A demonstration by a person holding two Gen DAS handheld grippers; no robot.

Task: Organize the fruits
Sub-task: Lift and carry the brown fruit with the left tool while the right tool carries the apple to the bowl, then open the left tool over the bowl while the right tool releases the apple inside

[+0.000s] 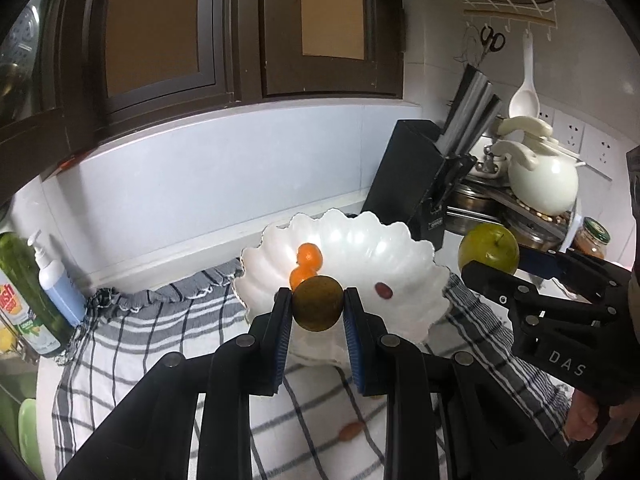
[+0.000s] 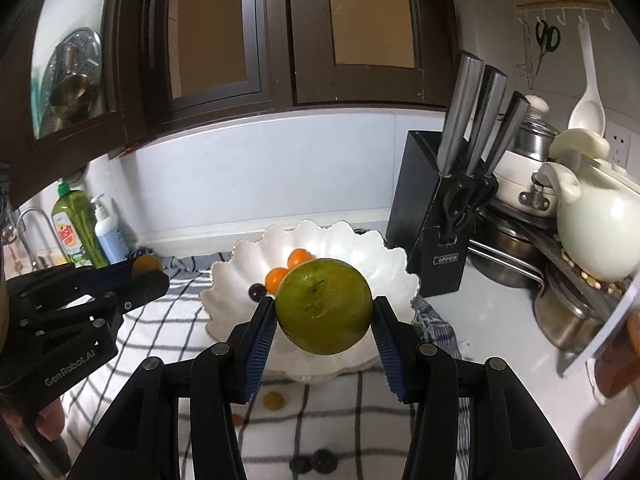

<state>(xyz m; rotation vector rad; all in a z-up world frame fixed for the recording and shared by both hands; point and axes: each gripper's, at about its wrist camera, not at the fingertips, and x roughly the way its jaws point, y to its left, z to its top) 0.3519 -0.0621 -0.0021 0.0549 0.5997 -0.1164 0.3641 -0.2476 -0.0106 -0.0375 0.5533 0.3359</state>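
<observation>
Bowl held 2 tangerines and 1 grape; my left gripper pinched a small dark-green fruit, my right gripper clamped a green apple, small fruits remained on the cloth.

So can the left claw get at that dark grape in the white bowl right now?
Probably not: the left claw is shut on a small brownish-green fruit, though nothing covers the grape in the bowl.

Glossy white scalloped bowl: near rim hidden behind the large green round fruit and blue-padded black gripper fingers. Two small orange citrus fruits: lower one partly covered by the small olive-brown round fruit. Small dark objects on the checked grey-and-white cloth: too blurred to identify. Green dish-soap bottle: cut by the fisheye edge.
</observation>
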